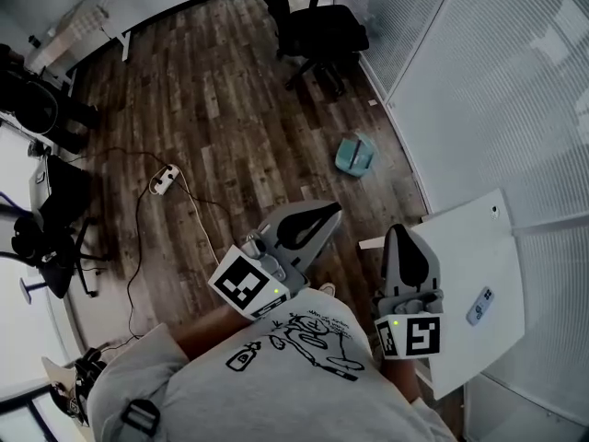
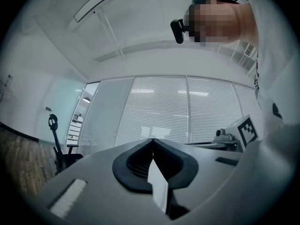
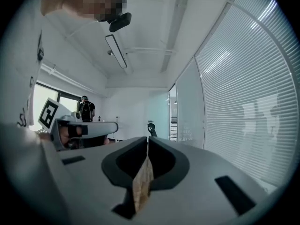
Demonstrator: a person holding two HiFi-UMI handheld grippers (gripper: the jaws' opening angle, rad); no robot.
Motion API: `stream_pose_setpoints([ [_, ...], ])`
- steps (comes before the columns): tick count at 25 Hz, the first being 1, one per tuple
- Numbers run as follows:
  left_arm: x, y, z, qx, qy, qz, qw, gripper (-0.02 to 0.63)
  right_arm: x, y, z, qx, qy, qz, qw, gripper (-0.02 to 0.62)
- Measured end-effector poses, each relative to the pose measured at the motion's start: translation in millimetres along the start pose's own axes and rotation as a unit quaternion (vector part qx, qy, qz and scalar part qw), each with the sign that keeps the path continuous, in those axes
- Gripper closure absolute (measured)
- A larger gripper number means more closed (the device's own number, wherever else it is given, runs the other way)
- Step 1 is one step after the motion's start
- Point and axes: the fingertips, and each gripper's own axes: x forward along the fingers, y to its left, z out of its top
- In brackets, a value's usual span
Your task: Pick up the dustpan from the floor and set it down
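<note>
Both claws held level at chest height, close to the body, neither one down at the work yet. Left claw [image 1: 333, 214] [image 2: 152, 142]: jaws together tip to tip, nothing between them. Right claw [image 1: 402, 236] [image 3: 147, 140]: likewise fully closed and empty, hovering over the near edge of the white tabletop [image 1: 460, 247]. Dustpan [image 1: 355, 155], teal, lies on the wood floor [image 1: 230, 109] close by the glass wall [image 1: 479, 81], well ahead of both claws and apart from the office chair [image 1: 317, 28] further up the room. This reads as a carrying posture before the reach; a stoop and an opening of jaws would be needed first. The dustpan's long axis seems to run lower-left to upper-right in the head view, roughly along the wall; too small to tell which end is handle. Power strip [image 1: 164, 180] and cable lie off to the left, clear of the likely path.
</note>
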Motion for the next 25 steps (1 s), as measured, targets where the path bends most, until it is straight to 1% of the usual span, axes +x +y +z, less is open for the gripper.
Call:
stream_pose_setpoints([
  [6,-36,28,-2,-0.008,0.011,0.005,0.9999,0.604,13,34,-4,0.015,0.009,-0.006,1.000,0.588],
  [11,-48,42,-9,-0.013,0.018,0.012,0.9997,0.604,22,50,-18,0.025,0.023,0.004,0.999,0.588],
  [17,-48,52,-11,-0.018,0.019,0.020,0.9995,0.604,37,49,-19,0.024,0.026,0.013,0.999,0.588],
  [25,-18,68,-14,-0.010,0.019,0.033,0.9992,0.604,63,24,-25,0.024,0.027,0.034,0.999,0.588],
])
